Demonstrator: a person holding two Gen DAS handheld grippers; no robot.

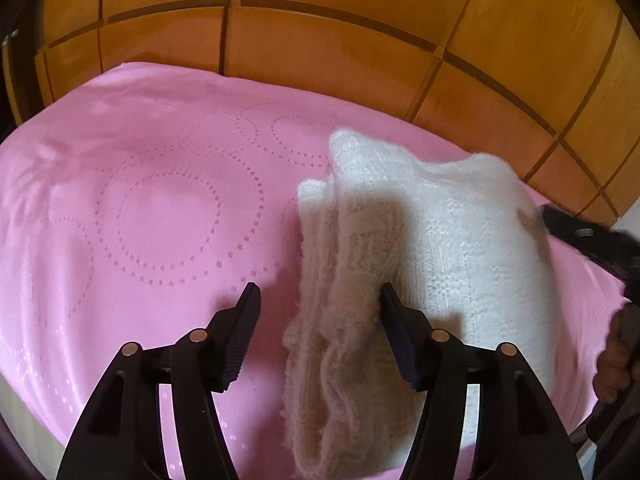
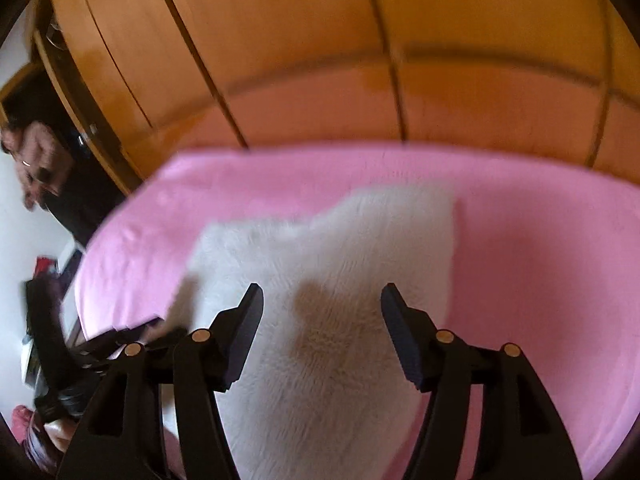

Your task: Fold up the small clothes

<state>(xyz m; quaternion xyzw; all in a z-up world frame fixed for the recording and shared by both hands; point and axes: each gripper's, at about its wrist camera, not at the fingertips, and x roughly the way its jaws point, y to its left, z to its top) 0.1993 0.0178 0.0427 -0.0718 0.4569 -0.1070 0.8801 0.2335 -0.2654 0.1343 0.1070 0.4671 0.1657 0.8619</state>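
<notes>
A white fluffy knit garment [image 1: 440,248] lies folded in layers on the pink cover [image 1: 152,208]. My left gripper [image 1: 318,304] is open; the folded edge of the garment lies between its fingers, against the right finger [image 1: 394,320]. In the right wrist view the same garment [image 2: 332,264] lies under and ahead of my right gripper [image 2: 322,300], which is open and hovers over its middle. The right gripper also shows at the right edge of the left wrist view [image 1: 580,236], beside the garment. The right wrist view is blurred.
A wooden panelled wardrobe [image 1: 320,32] stands right behind the pink surface. In the right wrist view, the left gripper and hand [image 2: 64,360] are at the lower left, with a doorway and clutter [image 2: 48,184] beyond the left edge of the cover.
</notes>
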